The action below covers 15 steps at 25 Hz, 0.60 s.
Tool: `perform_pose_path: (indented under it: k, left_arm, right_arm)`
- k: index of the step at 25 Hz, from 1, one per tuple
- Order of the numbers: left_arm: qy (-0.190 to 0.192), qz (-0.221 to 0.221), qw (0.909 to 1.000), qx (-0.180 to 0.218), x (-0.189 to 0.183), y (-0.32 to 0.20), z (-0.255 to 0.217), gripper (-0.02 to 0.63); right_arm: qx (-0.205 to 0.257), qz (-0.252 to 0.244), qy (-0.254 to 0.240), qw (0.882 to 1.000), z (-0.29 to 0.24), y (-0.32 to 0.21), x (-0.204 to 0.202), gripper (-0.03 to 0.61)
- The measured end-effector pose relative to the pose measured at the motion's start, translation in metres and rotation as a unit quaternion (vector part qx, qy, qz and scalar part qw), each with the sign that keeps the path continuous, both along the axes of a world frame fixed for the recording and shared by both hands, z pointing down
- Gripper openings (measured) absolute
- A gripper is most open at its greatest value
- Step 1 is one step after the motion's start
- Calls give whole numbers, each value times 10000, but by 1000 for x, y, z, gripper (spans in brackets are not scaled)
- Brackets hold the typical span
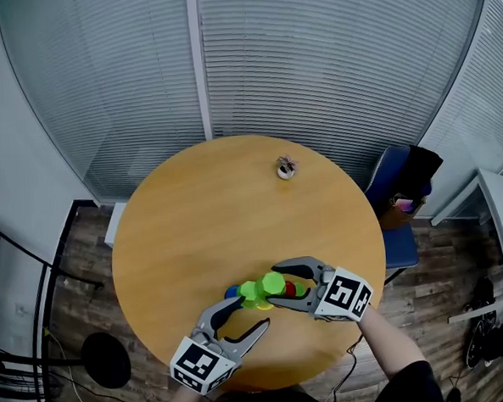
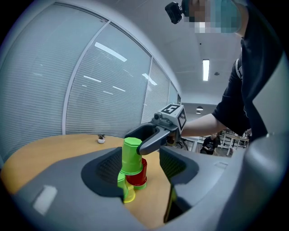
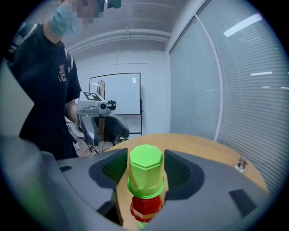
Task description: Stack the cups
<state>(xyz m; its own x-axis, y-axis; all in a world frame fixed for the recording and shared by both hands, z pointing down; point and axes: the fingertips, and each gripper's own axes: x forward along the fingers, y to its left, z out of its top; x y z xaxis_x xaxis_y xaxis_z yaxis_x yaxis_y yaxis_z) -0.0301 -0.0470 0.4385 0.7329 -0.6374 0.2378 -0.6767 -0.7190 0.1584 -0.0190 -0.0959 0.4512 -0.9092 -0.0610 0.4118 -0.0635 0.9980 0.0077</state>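
Observation:
Upside-down cups cluster on the round wooden table (image 1: 193,216) near its front edge. My right gripper (image 1: 275,284) (image 3: 146,169) is shut on a light green cup (image 1: 273,282) (image 3: 146,173) (image 2: 132,154), which sits on top of a red cup (image 3: 145,205) (image 2: 138,175). Beside them are a second green cup (image 1: 250,291) (image 2: 120,180), a yellow cup (image 1: 265,305) (image 2: 129,195) and a blue cup (image 1: 231,291). My left gripper (image 1: 252,315) (image 2: 142,169) is open just short of the cluster, holding nothing.
A small potted plant (image 1: 285,168) (image 2: 101,139) (image 3: 241,164) stands at the table's far side. A blue chair (image 1: 400,195) with a dark bag is at the right of the table. Blinds cover the glass wall behind.

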Motion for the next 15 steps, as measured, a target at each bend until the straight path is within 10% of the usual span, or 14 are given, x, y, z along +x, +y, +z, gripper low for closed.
perform_pose_path:
  k: [15]
  left_arm:
    - [45, 24, 9999, 137, -9, 8, -9, 249]
  right_arm:
    - [289, 738, -630, 9949, -49, -1, 8, 235]
